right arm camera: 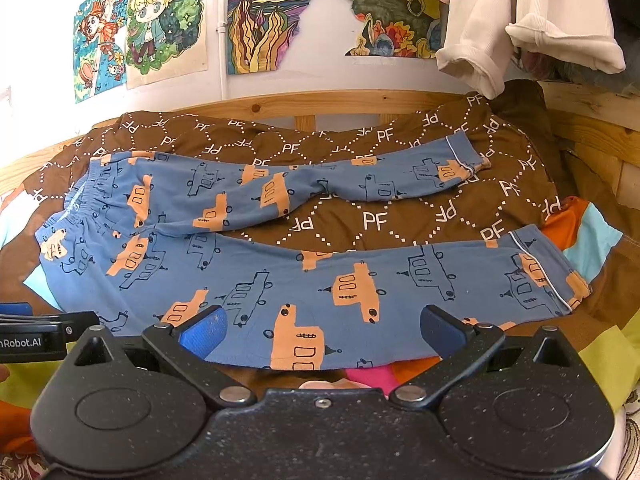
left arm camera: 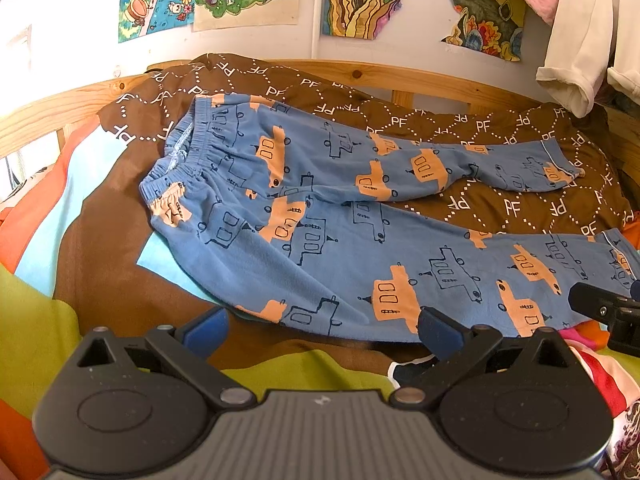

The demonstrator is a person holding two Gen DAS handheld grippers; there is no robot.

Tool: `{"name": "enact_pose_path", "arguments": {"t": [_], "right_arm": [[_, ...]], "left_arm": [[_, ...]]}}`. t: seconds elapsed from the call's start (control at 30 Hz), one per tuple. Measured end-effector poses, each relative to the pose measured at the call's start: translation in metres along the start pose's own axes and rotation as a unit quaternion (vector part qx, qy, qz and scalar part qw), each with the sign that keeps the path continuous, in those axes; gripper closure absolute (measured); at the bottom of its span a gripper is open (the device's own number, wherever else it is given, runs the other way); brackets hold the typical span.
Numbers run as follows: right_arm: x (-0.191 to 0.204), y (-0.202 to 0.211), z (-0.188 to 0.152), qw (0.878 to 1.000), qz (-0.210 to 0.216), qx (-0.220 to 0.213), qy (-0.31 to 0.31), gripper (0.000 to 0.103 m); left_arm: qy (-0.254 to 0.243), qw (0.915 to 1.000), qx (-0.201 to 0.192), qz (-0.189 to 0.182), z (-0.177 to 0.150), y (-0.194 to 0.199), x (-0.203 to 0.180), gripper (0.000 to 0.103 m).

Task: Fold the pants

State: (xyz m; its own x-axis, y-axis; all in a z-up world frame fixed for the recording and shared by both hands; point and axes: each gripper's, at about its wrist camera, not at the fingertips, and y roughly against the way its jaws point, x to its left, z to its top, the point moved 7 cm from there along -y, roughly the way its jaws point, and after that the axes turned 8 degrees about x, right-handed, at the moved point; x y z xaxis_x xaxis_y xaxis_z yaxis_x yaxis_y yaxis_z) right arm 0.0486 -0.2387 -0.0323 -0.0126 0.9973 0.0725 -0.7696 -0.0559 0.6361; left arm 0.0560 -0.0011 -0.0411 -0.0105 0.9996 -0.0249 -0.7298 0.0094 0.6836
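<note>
Blue pants [left arm camera: 320,216] with orange and outlined boat prints lie spread flat on a bed, waistband [left arm camera: 180,164] at the left, both legs running right and splayed apart. They also show in the right wrist view [right arm camera: 280,276]. My left gripper [left arm camera: 322,330] is open and empty, just in front of the near leg's lower edge. My right gripper [right arm camera: 320,330] is open and empty, its blue fingertips [right arm camera: 204,330] over the near leg's front edge. The near leg's cuff [right arm camera: 560,276] lies at the right.
A brown blanket [right arm camera: 380,220] with white PF lettering lies under the pants. A wooden bed rail [right arm camera: 320,104] runs behind. Posters hang on the wall [right arm camera: 256,16]. White and pink clothes [right arm camera: 520,20] hang at the upper right. Green, orange and pink bedding [left arm camera: 36,320] lies in front.
</note>
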Motion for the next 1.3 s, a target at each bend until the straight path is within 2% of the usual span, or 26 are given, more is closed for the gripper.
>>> {"name": "enact_pose_path", "arguments": {"t": [0.6, 0.93, 1.1, 1.3], "right_arm": [[0.001, -0.001, -0.001, 1.000, -0.001, 0.002, 0.000, 0.001], [-0.002, -0.011, -0.001, 0.999, -0.004, 0.041, 0.002, 0.001], [-0.007, -0.018, 0.018, 0.997, 0.019, 0.072, 0.037, 0.001], [-0.029, -0.039, 0.074, 0.989, 0.070, 0.120, 0.042, 0.001]], "left_arm": [[0.003, 1.0000, 0.002, 0.000, -0.002, -0.002, 0.000, 0.000], [0.004, 0.9996, 0.028, -0.006, -0.004, -0.010, -0.004, 0.000], [0.007, 0.9989, 0.046, -0.007, 0.007, -0.018, 0.000, 0.000], [-0.016, 0.9986, 0.046, -0.018, 0.047, -0.026, 0.008, 0.000]]}}
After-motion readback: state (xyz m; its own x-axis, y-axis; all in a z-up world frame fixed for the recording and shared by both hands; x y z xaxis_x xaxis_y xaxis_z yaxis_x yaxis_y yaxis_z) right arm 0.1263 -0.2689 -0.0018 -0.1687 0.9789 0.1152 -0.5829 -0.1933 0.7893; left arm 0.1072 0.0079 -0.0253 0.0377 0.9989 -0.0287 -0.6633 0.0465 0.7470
